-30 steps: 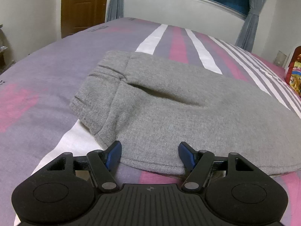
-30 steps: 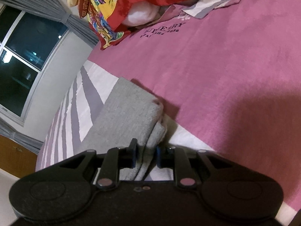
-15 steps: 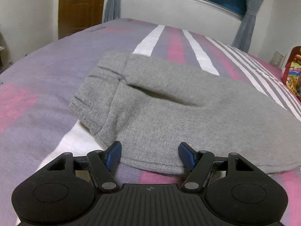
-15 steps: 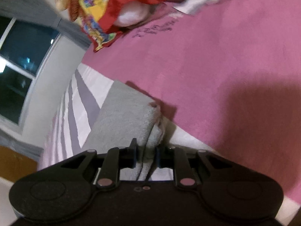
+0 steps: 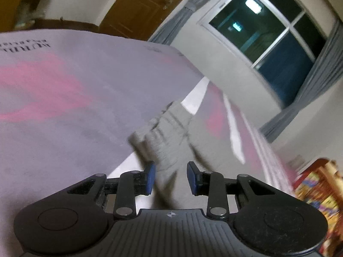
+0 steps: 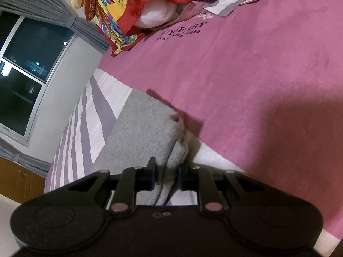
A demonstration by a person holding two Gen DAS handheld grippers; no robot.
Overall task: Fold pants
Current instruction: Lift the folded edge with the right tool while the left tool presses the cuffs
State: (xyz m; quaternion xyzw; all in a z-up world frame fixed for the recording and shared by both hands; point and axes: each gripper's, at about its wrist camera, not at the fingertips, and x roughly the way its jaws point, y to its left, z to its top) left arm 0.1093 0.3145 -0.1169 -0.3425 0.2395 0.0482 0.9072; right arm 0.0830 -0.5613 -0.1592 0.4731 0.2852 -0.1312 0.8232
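left wrist: left gripper [image 5: 170,177] fingers open, tilted up since 0.5 s ago, blurred, grey sweatpants [image 5: 171,135] on bed [image 5: 64,111] between fingers, ungripped | right wrist: right gripper [image 6: 166,176] clamped on sweatpants cuff end [image 6: 145,128], unchanged beside pink sheet | judgement: left repositioning for next fold

My left claw [image 5: 171,178] is rolled well off level, its view tilted and blurred. Its blue-padded fingers [image 5: 149,178] stand apart with a wide gap between them; whether either pad touches anything, I cannot tell through the blur. My right claw [image 6: 166,176] is also rolled to one side, and its fingers [image 6: 151,176] are drawn close, clamped on a bunched fold of the grey pants [image 6: 148,128].
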